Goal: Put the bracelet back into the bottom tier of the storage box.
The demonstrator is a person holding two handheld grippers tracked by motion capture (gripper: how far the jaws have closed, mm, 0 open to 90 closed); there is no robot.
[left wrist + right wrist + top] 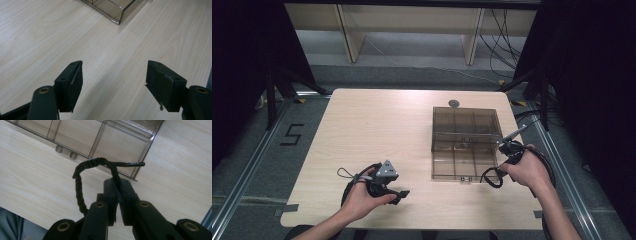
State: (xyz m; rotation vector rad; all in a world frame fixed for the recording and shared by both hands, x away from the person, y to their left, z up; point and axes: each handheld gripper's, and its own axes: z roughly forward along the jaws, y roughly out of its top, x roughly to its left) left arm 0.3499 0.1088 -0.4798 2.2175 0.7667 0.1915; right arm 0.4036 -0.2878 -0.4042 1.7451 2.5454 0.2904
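Observation:
A clear brown compartment box (433, 145) lies flat on the right half of the wooden table (372, 130); its corner (117, 18) reaches into the left gripper view. My right gripper (500, 173) sits just off the box's near right corner (147, 147). Its jaws (117, 182) are shut on a black braided cord (79, 192). The cord loops up over the box's near edge and ends in a stiff tip (135, 163). In the high view the cord's loop (490, 179) lies on the table. My left gripper (401, 195) (113, 72) rests low over bare wood at the near left, open, nothing between its pads.
Two small latches (66, 151) stick out from the box's near wall. A small round dark disc (454, 103) lies at the table's far edge. Bare wood stretches across the table's left and middle. Metal rails (247, 175) and black curtains flank the table.

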